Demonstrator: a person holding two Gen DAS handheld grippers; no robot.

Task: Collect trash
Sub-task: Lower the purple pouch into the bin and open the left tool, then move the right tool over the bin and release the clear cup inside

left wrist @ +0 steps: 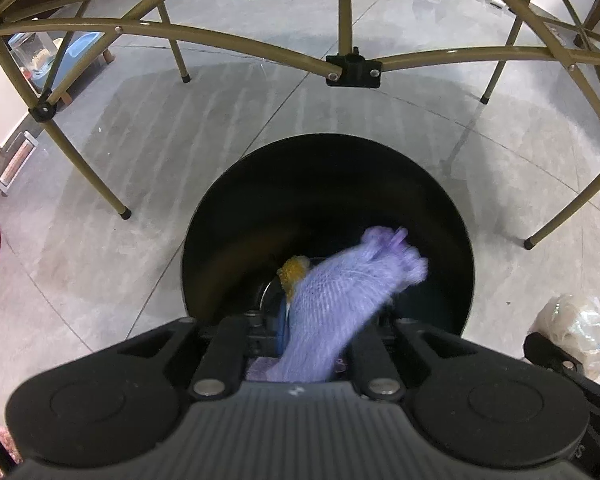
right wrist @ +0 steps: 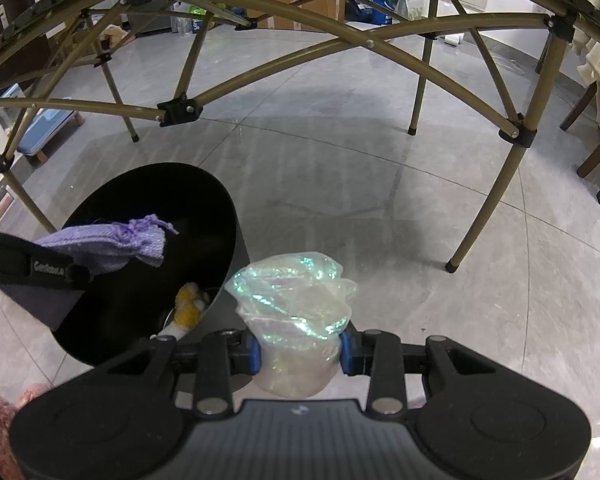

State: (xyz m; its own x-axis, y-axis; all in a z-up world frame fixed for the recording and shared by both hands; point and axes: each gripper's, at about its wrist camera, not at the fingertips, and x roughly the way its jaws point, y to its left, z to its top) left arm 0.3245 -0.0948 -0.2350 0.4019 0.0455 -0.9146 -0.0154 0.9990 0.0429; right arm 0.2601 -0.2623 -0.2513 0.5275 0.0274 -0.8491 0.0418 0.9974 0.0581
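Left wrist view is showing the left gripper poised over the black bin, its narrow jaws flanking a purple knitted pouch, while the right gripper is clamping an iridescent bag beside the bin's rim.

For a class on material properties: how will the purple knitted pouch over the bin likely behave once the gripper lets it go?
The purple knitted pouch sags over the black bin, so it is probably floppy and light. Its knit looks grippy, so it may cling to the left gripper.
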